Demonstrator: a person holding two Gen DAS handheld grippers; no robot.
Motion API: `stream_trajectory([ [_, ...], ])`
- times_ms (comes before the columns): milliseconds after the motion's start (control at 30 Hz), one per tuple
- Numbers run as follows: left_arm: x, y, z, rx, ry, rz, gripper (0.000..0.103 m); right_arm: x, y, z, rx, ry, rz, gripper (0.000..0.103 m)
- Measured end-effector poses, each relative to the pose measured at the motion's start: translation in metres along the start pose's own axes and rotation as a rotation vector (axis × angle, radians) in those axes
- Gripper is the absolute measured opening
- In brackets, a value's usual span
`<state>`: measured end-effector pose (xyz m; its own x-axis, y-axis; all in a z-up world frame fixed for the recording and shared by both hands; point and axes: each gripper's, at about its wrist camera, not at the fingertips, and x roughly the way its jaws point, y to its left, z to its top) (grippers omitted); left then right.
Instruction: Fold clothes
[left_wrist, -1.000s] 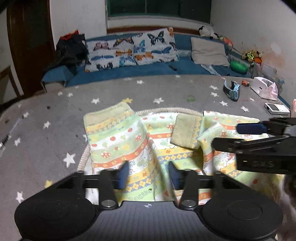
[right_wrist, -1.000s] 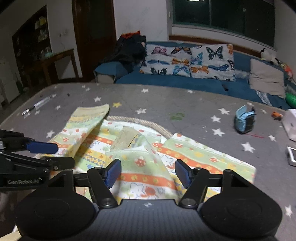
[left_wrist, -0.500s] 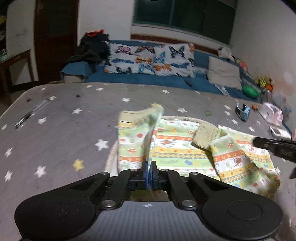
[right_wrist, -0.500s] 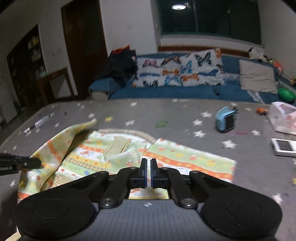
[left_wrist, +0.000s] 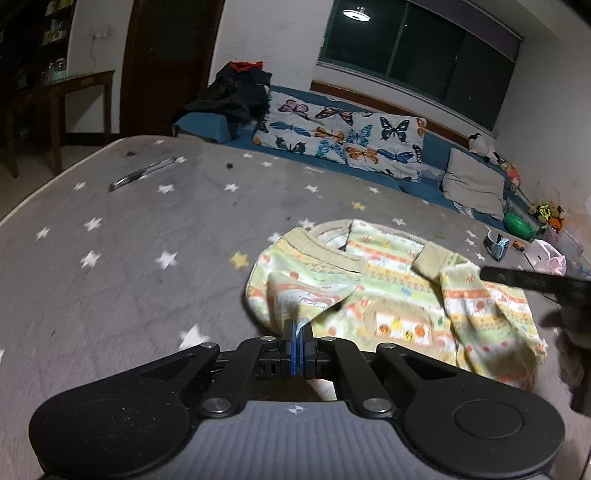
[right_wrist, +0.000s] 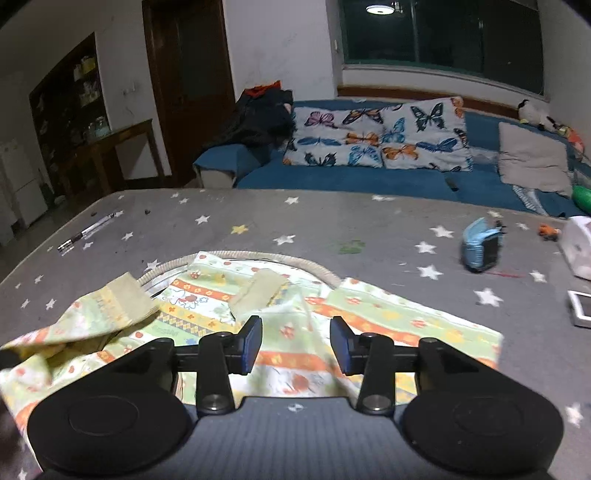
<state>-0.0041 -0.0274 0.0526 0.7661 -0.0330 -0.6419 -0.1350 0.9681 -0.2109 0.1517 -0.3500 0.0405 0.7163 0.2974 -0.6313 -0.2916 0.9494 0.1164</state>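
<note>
On starred bedspread (left_wrist: 110, 258): left gripper (left_wrist: 297, 341) clamps garment (left_wrist: 388, 291) edge; right gripper (right_wrist: 295, 341) agape.

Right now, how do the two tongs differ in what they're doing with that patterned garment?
The left tongs are pinched shut on a corner of the patterned garment; the right tongs stand open, gripping nothing. From the left tongs the cloth rises in a lifted fold, while under the right tongs it lies flat on the starry grey bed cover. Both have blue pads and sit at the garment's near edge.
</note>
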Motion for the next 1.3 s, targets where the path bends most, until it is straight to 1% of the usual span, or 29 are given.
stream_trajectory([
  [67, -0.001, 0.003, -0.006, -0.012, 0.010, 0.000, 0.001, 0.012, 0.004, 0.001, -0.003, 0.013, 0.007, 0.041],
  [133, -0.002, 0.005, -0.010, -0.016, 0.022, 0.006, 0.001, 0.024, 0.008, 0.003, -0.006, 0.026, 0.013, 0.039],
  [167, -0.002, 0.007, -0.012, -0.018, 0.026, 0.009, 0.001, 0.030, 0.009, 0.003, -0.007, 0.033, 0.016, 0.029],
  [200, -0.001, 0.008, -0.013, -0.021, 0.030, 0.012, 0.001, 0.033, 0.009, 0.001, -0.004, 0.040, 0.017, 0.016],
  [300, -0.001, 0.012, -0.015, -0.028, 0.033, 0.016, 0.001, 0.027, 0.004, -0.002, 0.014, 0.015, 0.010, 0.005],
  [433, -0.004, 0.013, -0.018, -0.028, 0.028, 0.016, 0.001, -0.006, -0.010, -0.002, 0.044, -0.066, -0.015, 0.003],
  [533, -0.009, 0.013, -0.022, -0.030, 0.025, 0.012, 0.001, -0.041, -0.026, 0.001, 0.075, -0.128, -0.046, 0.003],
  [900, -0.035, 0.020, -0.039, -0.051, 0.034, 0.005, 0.001, -0.170, -0.101, -0.057, 0.220, -0.259, -0.156, 0.003],
  [1033, -0.039, 0.022, -0.044, -0.062, 0.044, 0.007, 0.001, -0.189, -0.122, -0.095, 0.290, -0.210, -0.200, 0.004],
  [1200, -0.043, 0.022, -0.047, -0.068, 0.051, 0.008, 0.001, -0.211, -0.147, -0.142, 0.377, -0.150, -0.257, 0.009],
  [1300, -0.043, 0.020, -0.044, -0.061, 0.051, 0.012, 0.001, -0.225, -0.146, -0.152, 0.366, -0.156, -0.315, 0.013],
])
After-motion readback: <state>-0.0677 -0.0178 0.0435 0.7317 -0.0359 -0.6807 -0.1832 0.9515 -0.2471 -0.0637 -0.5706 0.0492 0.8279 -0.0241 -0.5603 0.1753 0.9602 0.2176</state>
